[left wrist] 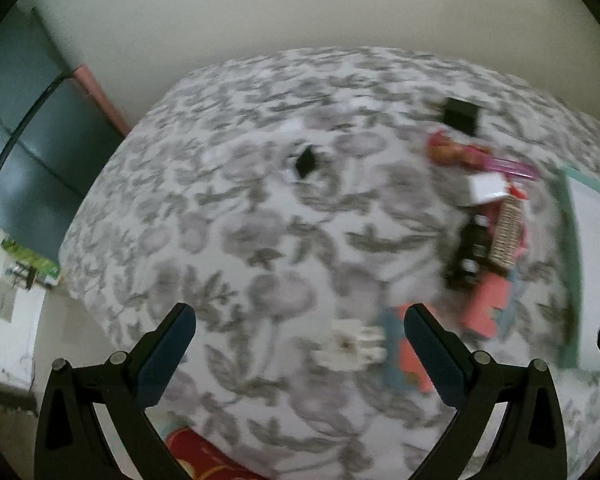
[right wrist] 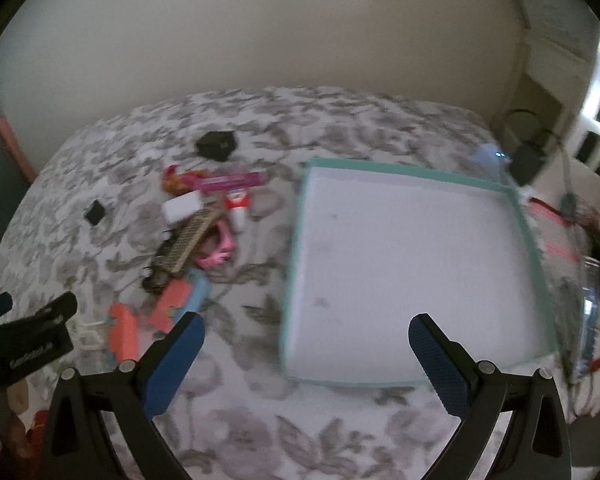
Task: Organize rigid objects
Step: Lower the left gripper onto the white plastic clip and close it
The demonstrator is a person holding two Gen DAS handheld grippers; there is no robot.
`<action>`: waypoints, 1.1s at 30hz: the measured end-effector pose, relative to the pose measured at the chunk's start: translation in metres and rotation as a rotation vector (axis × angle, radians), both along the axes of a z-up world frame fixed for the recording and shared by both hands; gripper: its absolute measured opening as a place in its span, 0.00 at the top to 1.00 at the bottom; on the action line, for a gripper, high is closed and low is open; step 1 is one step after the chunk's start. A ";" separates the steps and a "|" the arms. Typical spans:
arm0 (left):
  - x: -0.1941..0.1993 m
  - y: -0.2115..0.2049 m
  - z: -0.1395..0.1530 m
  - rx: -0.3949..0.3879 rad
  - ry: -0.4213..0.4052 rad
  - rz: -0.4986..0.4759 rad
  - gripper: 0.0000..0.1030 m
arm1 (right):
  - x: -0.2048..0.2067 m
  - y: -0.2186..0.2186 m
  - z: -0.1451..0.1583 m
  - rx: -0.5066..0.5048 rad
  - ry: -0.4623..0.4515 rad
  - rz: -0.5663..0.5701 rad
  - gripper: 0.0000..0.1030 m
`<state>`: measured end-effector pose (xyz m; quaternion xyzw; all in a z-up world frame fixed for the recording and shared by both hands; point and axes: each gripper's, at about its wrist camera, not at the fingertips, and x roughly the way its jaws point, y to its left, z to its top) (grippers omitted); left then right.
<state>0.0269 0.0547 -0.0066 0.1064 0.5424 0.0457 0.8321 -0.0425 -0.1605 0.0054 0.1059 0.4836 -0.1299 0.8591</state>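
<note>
A heap of small rigid things lies on a flower-patterned bedspread (right wrist: 260, 132): a pink tube (right wrist: 230, 181), a white block (right wrist: 182, 205), a woven strip (right wrist: 188, 242), a pink clip (right wrist: 220, 250), coral foam pieces (right wrist: 172, 300) and a white plastic piece (left wrist: 350, 346). A black box (left wrist: 460, 114) and a small black square (left wrist: 305, 161) lie apart. A teal-rimmed white tray (right wrist: 296, 248) sits to the right. My left gripper (left wrist: 300, 320) hangs open above the white plastic piece. My right gripper (right wrist: 306, 328) stands open over the tray's near-left corner, holding nothing. Both views are blurred.
A dark cabinet (left wrist: 28, 152) stands left of the bed. Clutter and a clear bag (right wrist: 580, 280) lie right of the tray. A dark device (right wrist: 526, 162) sits by the far right corner. A red patterned item (left wrist: 204, 460) shows at the near edge.
</note>
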 end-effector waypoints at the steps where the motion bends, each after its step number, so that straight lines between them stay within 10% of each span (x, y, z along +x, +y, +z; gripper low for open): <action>1: 0.002 0.009 -0.001 0.006 0.005 0.022 0.00 | 0.003 0.004 -0.001 0.012 0.000 0.010 0.00; 13: 0.015 0.059 -0.029 -0.123 0.109 0.156 0.00 | 0.040 0.063 -0.034 0.103 0.087 0.160 0.00; 33: 0.018 0.030 -0.051 -0.259 0.223 0.019 0.06 | 0.053 0.057 -0.065 0.126 0.195 0.111 0.00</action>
